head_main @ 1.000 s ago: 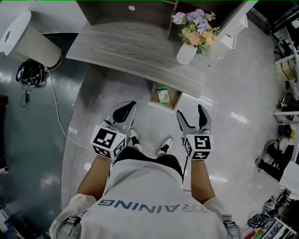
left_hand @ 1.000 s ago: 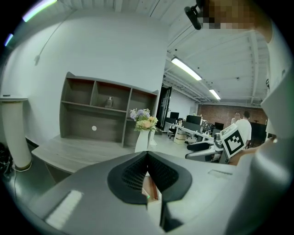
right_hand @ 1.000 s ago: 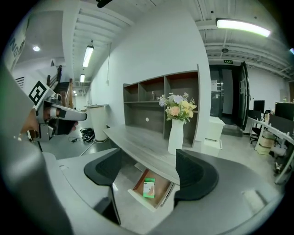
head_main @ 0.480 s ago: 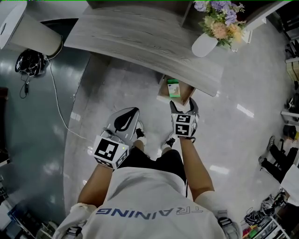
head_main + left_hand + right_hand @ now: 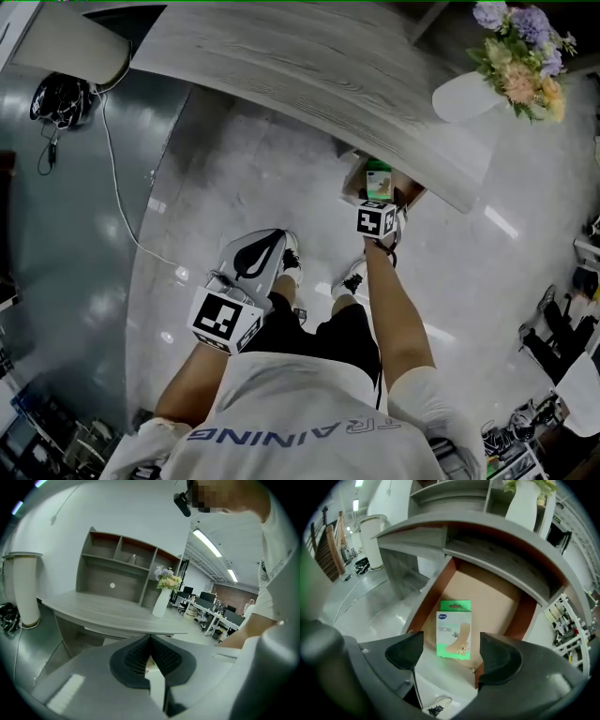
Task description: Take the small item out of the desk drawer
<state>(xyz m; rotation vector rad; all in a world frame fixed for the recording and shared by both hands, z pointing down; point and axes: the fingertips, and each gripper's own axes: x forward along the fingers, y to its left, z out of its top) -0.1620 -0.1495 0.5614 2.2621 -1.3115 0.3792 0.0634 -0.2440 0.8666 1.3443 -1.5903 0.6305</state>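
Small green-and-white box was noted lying flat on the floor of the open drawer, label up, close to the drawer's front edge and nearer the side wall seen at left in the right gripper view; the rest of the drawer floor was bare. The drawer was found pulled out from under the front edge of the desk. Right gripper was held above the front edge with its jaws wide apart, nothing between them, the box framed in the gap but not touched. Left gripper was held back by the person's side, well apart from the drawer, its jaws pressed together on nothing. Step judged: approach for the grasp, box not yet taken. Next move judged to call for lowering the right gripper until the box's long edges are straddled, then closing and lifting clear of the front wall.
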